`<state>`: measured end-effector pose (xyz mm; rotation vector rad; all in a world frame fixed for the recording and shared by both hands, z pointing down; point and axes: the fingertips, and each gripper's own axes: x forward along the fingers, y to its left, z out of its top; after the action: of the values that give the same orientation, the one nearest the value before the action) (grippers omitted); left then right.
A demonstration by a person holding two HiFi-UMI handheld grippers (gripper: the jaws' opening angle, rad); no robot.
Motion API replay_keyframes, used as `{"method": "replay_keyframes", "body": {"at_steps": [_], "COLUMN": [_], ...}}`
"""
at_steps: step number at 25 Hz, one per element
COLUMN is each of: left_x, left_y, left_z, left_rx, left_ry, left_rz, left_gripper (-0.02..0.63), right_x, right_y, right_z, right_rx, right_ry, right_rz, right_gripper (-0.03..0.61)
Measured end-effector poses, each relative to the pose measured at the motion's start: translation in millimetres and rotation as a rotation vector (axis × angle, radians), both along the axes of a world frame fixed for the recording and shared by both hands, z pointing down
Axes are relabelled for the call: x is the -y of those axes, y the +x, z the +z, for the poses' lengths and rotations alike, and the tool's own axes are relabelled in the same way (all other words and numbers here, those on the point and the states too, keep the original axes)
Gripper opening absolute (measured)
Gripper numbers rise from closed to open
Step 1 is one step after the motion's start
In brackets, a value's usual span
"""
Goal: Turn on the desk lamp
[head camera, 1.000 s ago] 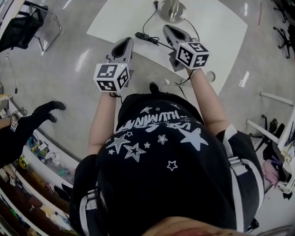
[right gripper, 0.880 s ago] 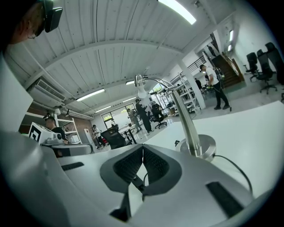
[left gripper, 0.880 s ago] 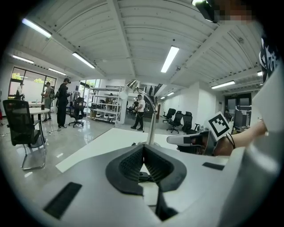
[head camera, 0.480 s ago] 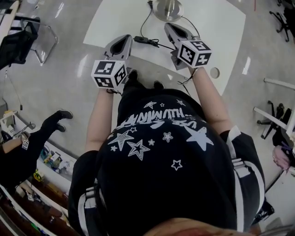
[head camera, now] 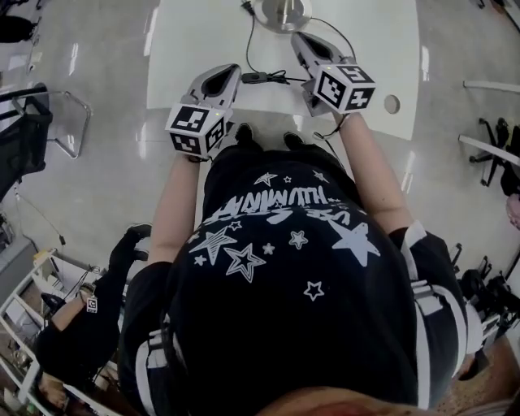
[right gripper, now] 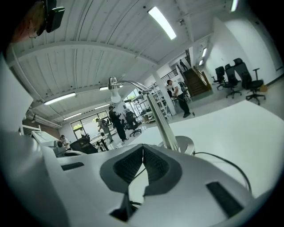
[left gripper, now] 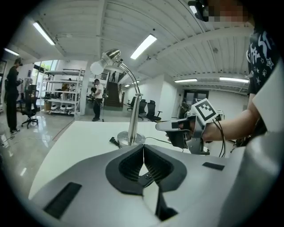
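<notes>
Both jaws closed and empty, lamp just ahead.
My left hand-held gripper (left gripper: pixel 143 153) has its jaws pressed together with nothing between them, and my right hand-held gripper (right gripper: pixel 143 156) is the same. The desk lamp (head camera: pixel 281 11) stands upright at the far side of the white surface (head camera: pixel 199 41), just beyond my right one. Its black cable (head camera: pixel 262 78) lies on the surface between the two tips.

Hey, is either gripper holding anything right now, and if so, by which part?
Nothing is held. The left gripper and right gripper both have jaws closed together, empty, short of the desk lamp.
</notes>
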<state>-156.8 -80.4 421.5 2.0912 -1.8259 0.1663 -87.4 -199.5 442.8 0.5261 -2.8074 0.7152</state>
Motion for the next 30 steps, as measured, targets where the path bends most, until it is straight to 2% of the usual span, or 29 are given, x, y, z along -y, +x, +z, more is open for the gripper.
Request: {"method": "replay_keyframes", "body": {"at_steps": [6,13,20,24,27,30], "left_x": [0.5,-7.7,-11.5,-13.3,-13.0,-13.4], "left_y": [-10.6,-0.8,10.9,15.6,18.6,21.4], "left_z": [20.7,47.4,72.1,82.2,85.9,89.7], "left_rx": [-0.022,-0.07,-0.03,0.0,-0.008,-0.004], "left_ry": [-0.044,-0.123,-0.187,-0.196,-0.205,-0.213], "left_rz": [0.138,0.345,0.518,0.564,0.591,0.619], "left_gripper": [0.011,0.011,0.014,0.015,0.096,0.12], "right_x": [-8.6,-16.7,-27.7,-33.3,-35.2,-38.1], "right_y": [-1.0,8.1,14.9,19.6,26.0,31.9], "right_z": [12.9,16.4,23.0,25.1,25.4,27.4], "right_rx": [-0.057,-0.077,-0.089,-0.097,-0.102,-0.105], "right_ry": [-0.009,-0.02,-0.026,-0.025,-0.027,-0.035], "right_rz": [0.09,0.23,0.323,0.353,0.379,0.409], "right_gripper": [0.005,0.006,0.006,0.005,0.005,0.005]}}
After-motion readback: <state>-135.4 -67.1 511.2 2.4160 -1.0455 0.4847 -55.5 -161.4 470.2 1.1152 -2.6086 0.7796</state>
